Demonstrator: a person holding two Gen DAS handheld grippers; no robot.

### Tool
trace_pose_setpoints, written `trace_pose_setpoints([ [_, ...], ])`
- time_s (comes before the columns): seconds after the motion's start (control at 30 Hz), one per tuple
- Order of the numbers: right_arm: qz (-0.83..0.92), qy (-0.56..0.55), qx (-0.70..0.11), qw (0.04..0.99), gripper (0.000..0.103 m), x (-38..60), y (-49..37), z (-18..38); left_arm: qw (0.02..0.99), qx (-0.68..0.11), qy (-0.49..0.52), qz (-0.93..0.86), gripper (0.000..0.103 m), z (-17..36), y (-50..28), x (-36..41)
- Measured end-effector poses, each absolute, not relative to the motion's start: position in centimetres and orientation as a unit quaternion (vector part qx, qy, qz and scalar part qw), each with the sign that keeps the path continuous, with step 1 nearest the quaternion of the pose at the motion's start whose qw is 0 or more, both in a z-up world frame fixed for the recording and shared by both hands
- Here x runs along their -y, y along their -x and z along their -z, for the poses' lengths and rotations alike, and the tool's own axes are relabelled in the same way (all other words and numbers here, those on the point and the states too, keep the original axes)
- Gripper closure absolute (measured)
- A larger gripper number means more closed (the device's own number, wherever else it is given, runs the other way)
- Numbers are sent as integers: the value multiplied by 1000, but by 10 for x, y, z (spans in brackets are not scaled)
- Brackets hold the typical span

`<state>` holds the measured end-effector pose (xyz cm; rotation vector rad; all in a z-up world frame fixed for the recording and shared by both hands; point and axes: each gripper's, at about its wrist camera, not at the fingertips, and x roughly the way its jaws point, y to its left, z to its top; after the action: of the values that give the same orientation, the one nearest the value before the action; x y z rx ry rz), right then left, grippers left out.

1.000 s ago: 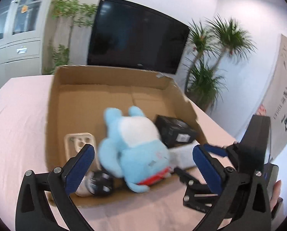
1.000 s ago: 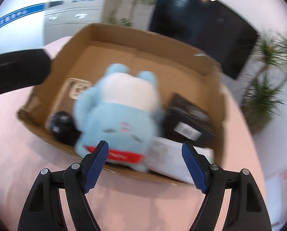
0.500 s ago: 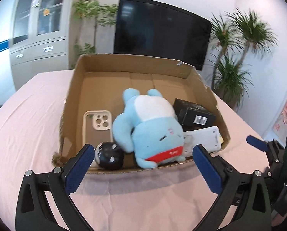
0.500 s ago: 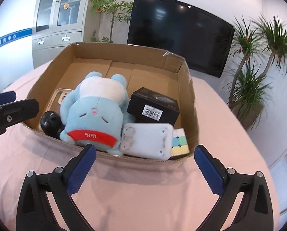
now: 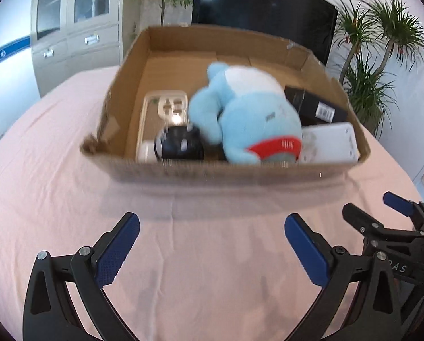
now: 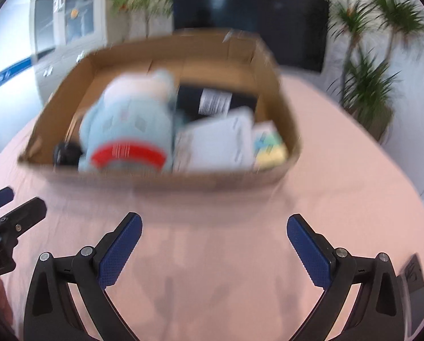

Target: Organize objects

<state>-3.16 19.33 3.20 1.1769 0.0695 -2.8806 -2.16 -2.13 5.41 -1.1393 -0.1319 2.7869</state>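
An open cardboard box stands on a pink tablecloth. In it lie a blue plush toy, a black box, a white flat device, a phone case, a black ball and a pastel cube. My left gripper is open and empty, in front of the box. My right gripper is open and empty too, and shows in the left wrist view.
The pink table spreads around the box. Behind it are a black TV, grey cabinets and potted plants. A dark object lies at the right edge of the right wrist view.
Both grippers have drawn back from the box and now sit over the bare cloth in front of it. The plush toy lies in the box, released earlier.
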Motion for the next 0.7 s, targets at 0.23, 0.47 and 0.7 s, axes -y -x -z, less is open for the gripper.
trace_pose_setpoints([
  [0.23, 901, -433, -10, 25, 0, -186, 16, 7, 24, 73, 438, -896, 1, -14, 15, 33],
  [0.47, 891, -453, -19, 16, 0, -177, 1, 31, 21, 39, 452, -891, 1, 1, -6, 27],
  [0.7, 892, -452, -15, 6, 0, -174, -19, 32, 7, 9, 447, -895, 1, 5, -21, 16],
])
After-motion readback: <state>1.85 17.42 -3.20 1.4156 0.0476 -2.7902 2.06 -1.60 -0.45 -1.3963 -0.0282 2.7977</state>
